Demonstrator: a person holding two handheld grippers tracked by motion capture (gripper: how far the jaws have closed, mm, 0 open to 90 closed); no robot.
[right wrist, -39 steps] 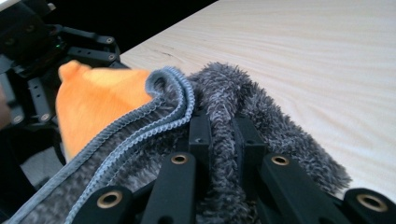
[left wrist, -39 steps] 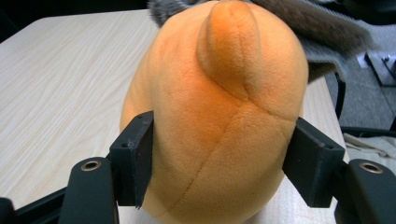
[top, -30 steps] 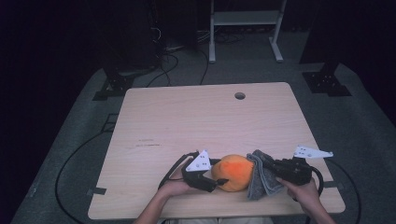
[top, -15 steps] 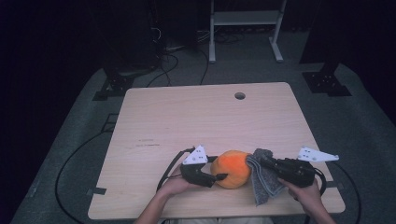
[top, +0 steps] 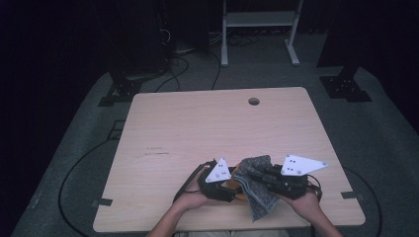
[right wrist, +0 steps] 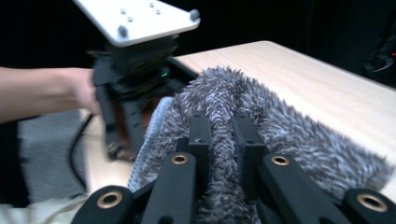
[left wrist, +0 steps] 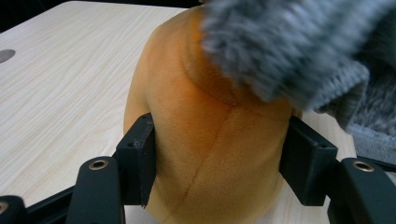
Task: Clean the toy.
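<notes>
- At the near edge of the light wooden table (top: 197, 128), we see the left gripper (left wrist: 215, 172) clamped on an orange plush toy (left wrist: 205, 140), one jaw pad pressing into each flank; its jaws have just been closing further on the soft body.
- The right gripper (right wrist: 223, 140) is pinched tight on a fold of fuzzy grey cloth (right wrist: 280, 140), which in the high view drapes over the toy's right side and hangs toward the near edge.
- The toy sits between the two grippers, just right of the left one (top: 217, 180), and all but a sliver of orange (top: 231, 185) is hidden under the cloth (top: 257, 190).
- The right gripper (top: 269, 177) comes in from the right, its tips above the toy and in contact with the cloth alone.
- We judge the step in hand to be drawing the cloth across the toy.
- To do it well, we would keep the left grip firm but not crushing, so the toy stays put, and move the cloth slowly enough that the pinched fold does not slip.
</notes>
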